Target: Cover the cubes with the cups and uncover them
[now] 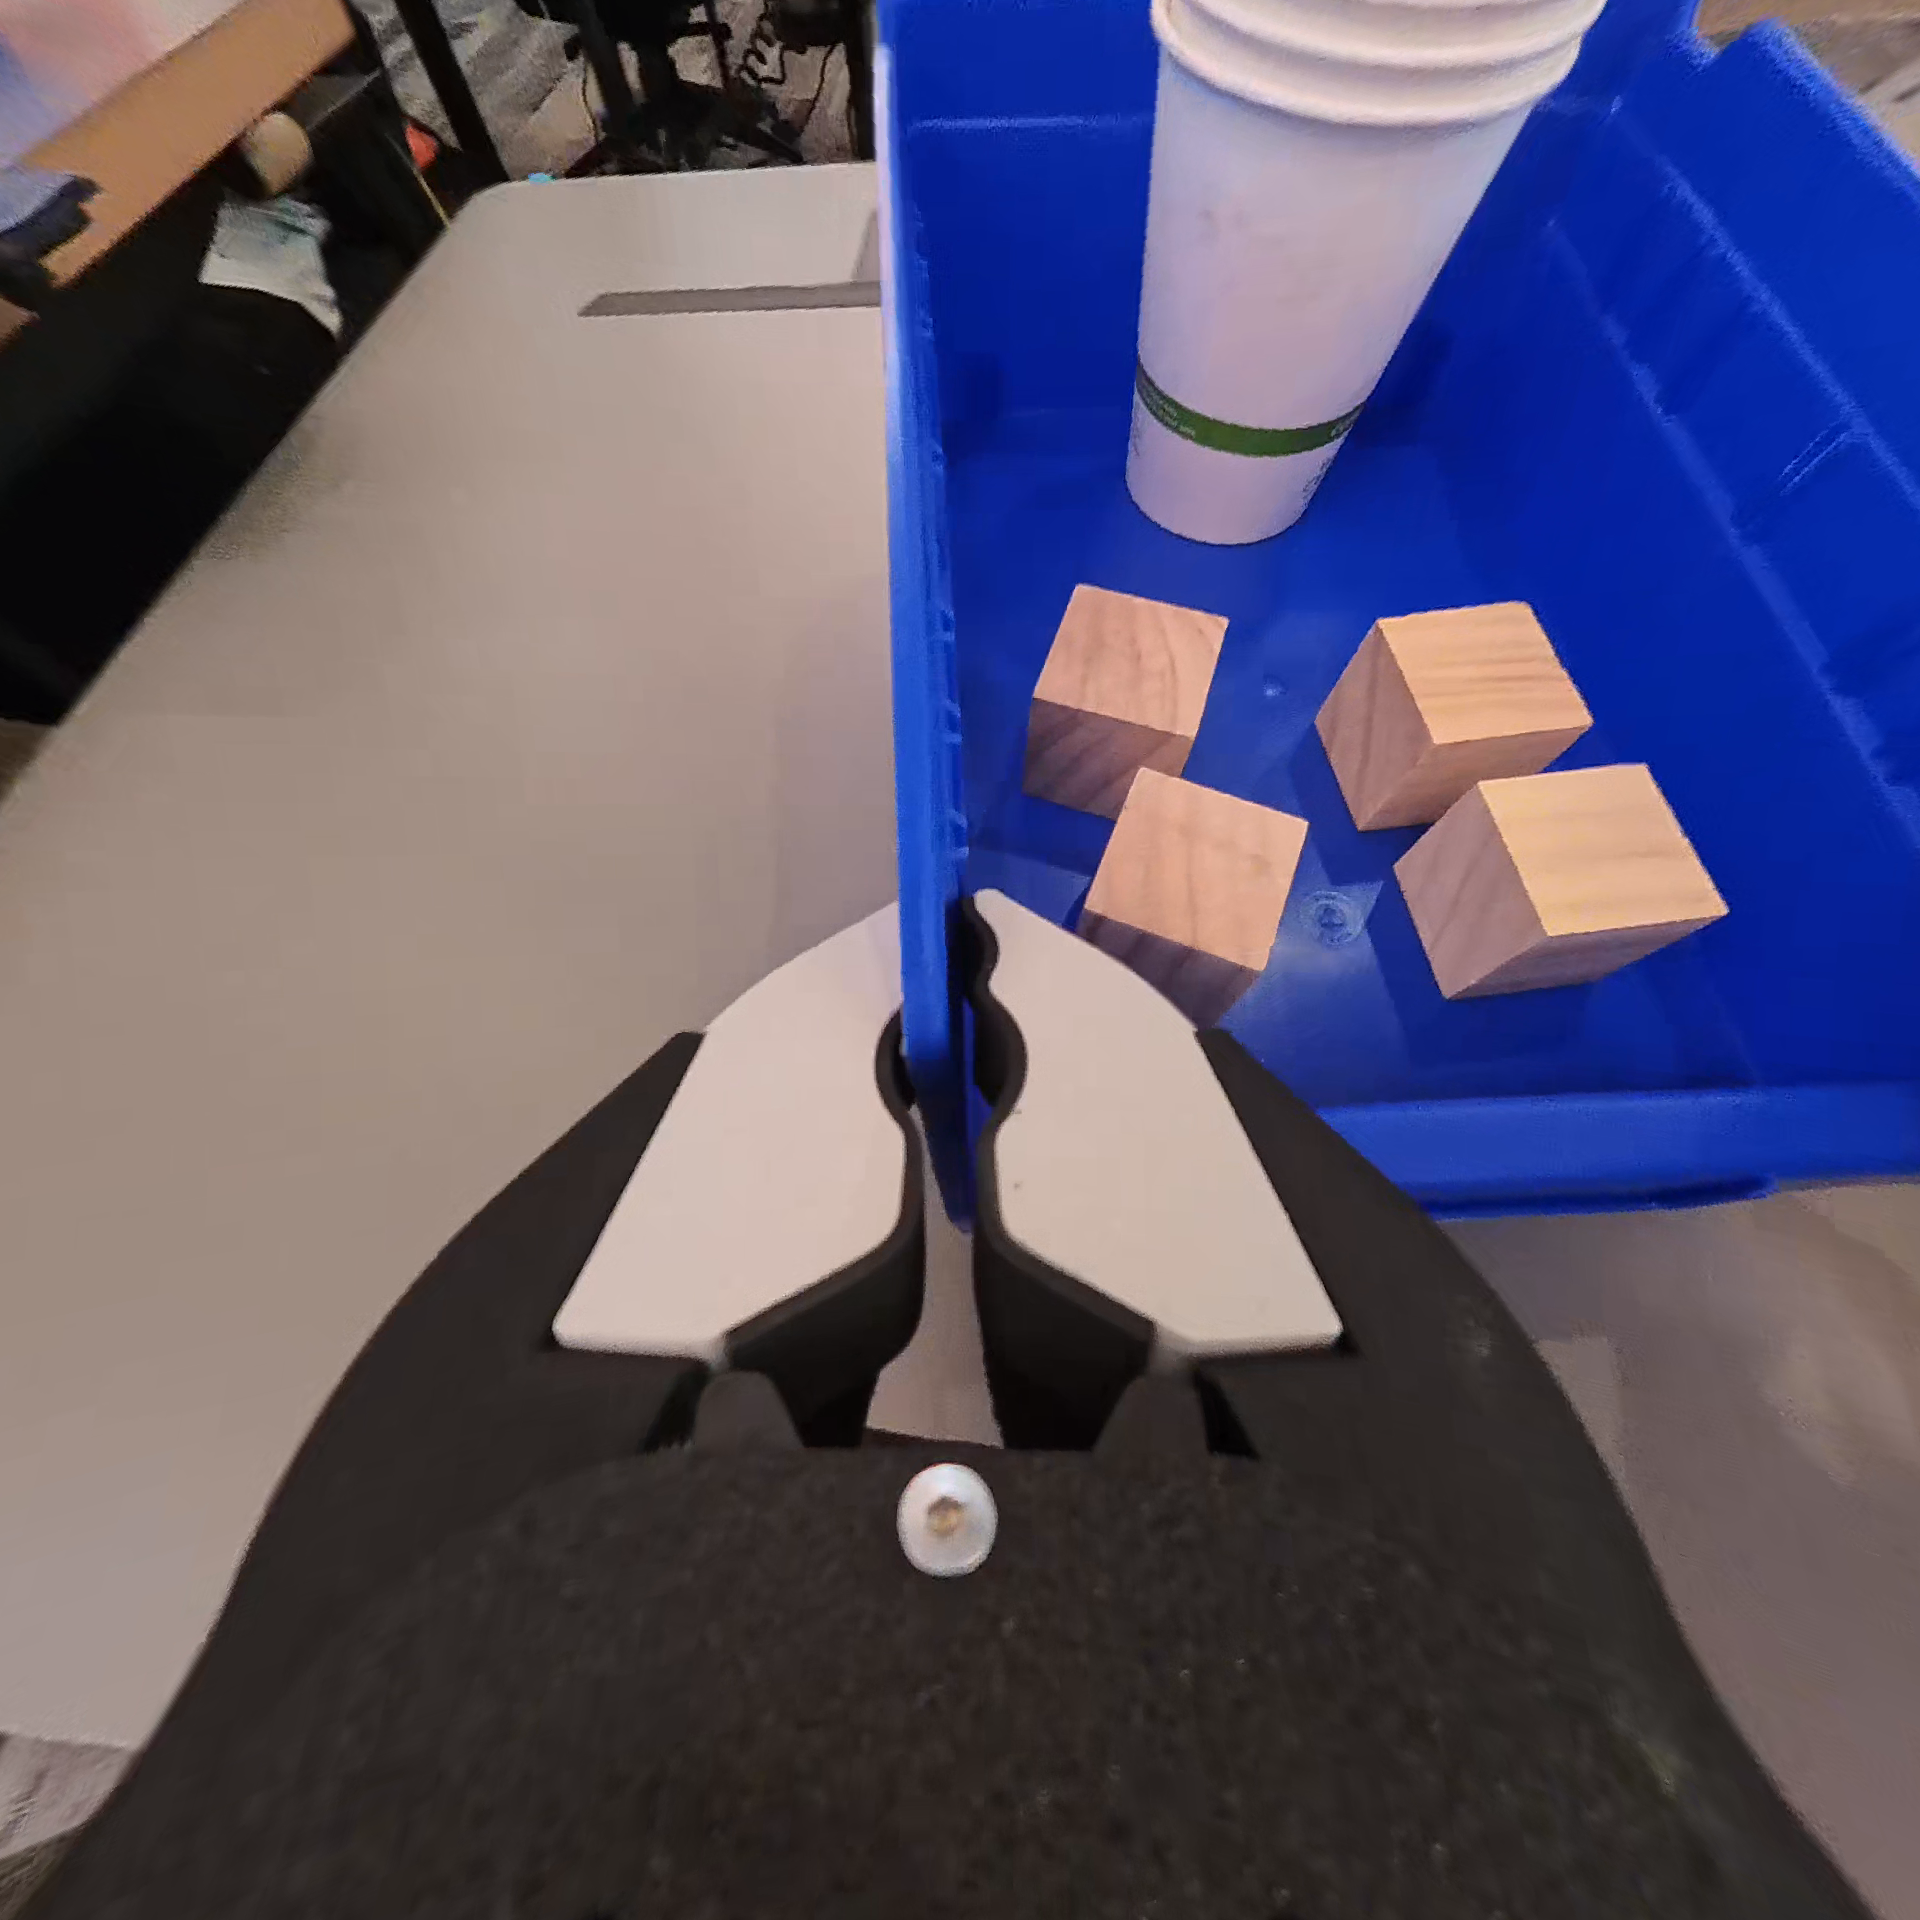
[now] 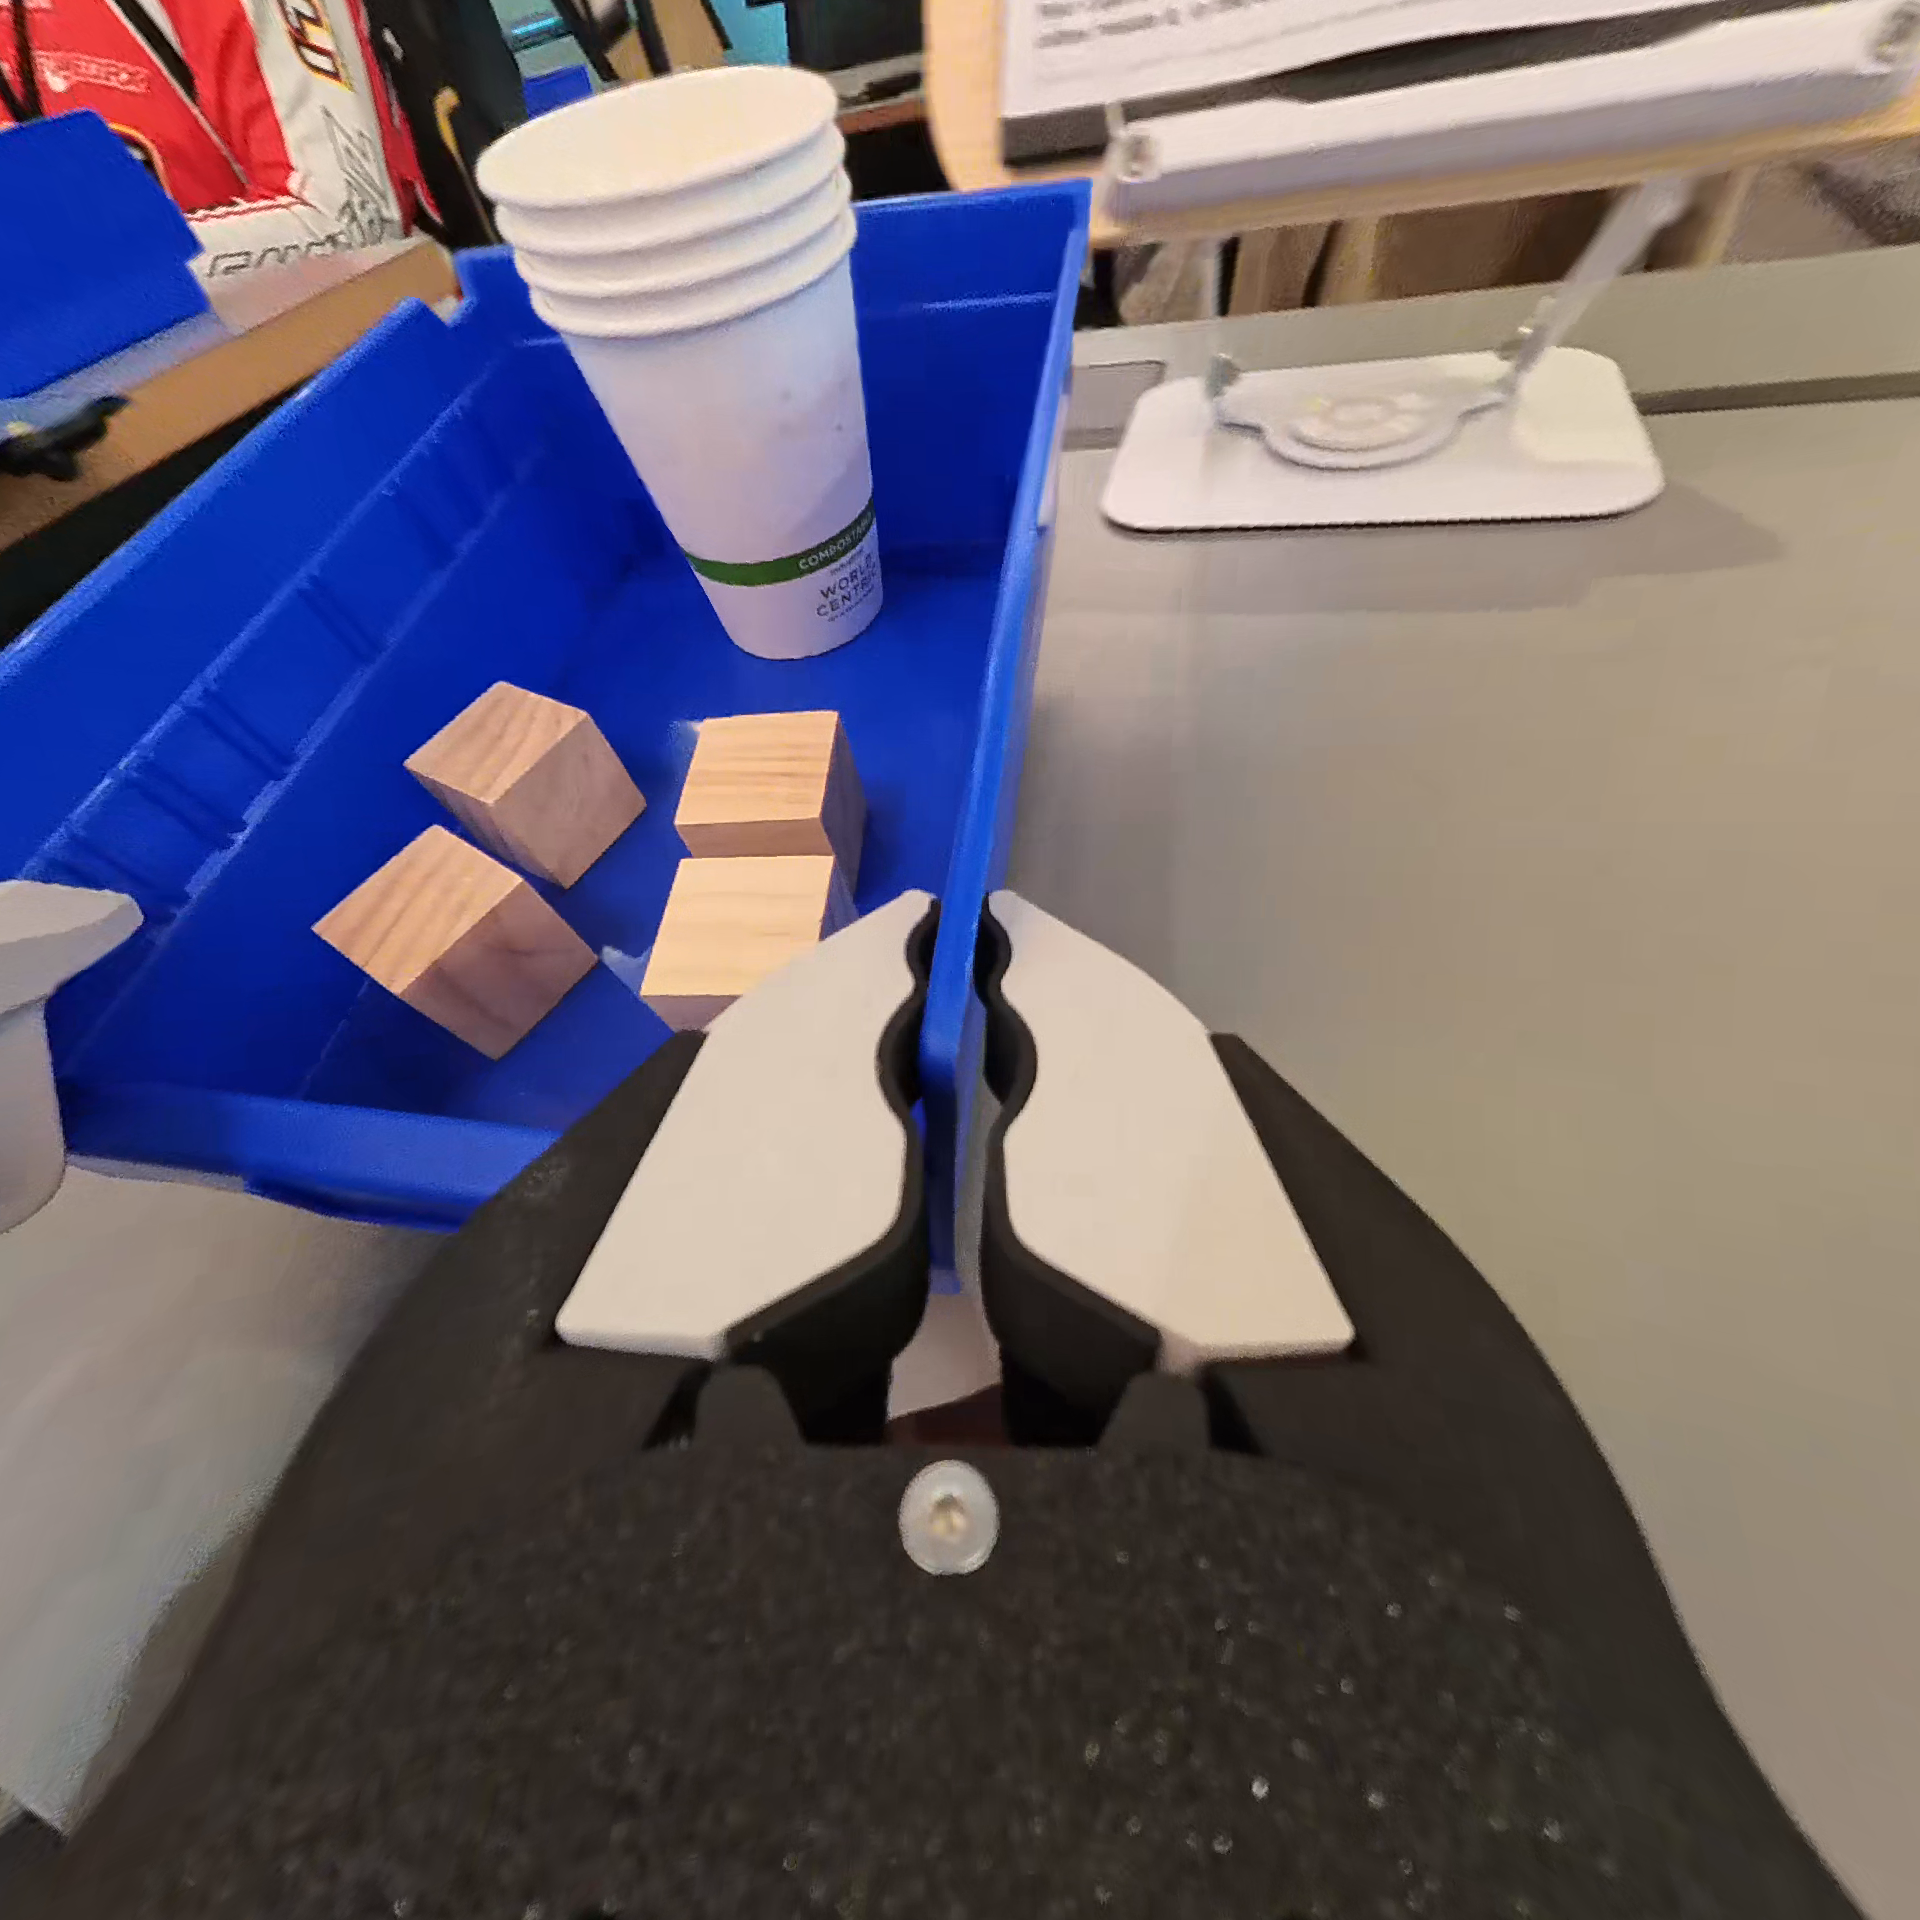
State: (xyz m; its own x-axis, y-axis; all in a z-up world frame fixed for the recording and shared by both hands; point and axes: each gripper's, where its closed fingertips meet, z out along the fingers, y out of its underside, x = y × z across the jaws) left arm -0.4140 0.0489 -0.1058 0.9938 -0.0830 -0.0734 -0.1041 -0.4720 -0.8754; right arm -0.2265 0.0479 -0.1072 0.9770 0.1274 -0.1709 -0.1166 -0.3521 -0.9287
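A blue plastic bin (image 1: 1704,499) (image 2: 312,582) holds several wooden cubes (image 1: 1195,873) (image 2: 530,779) and a stack of white paper cups with a green band (image 1: 1288,281) (image 2: 727,374), standing upright at its far end. My left gripper (image 1: 940,914) is shut on the bin's left wall near the front corner. My right gripper (image 2: 958,914) is shut on the bin's right wall near its front corner. The left gripper's finger (image 2: 52,935) shows at the left edge of the right wrist view.
The bin rests on a grey table (image 1: 468,727) (image 2: 1455,831). A white stand with a flat base (image 2: 1382,447) holds a board at the table's far right. Chairs, boxes and clutter (image 1: 260,208) lie beyond the table's far left edge.
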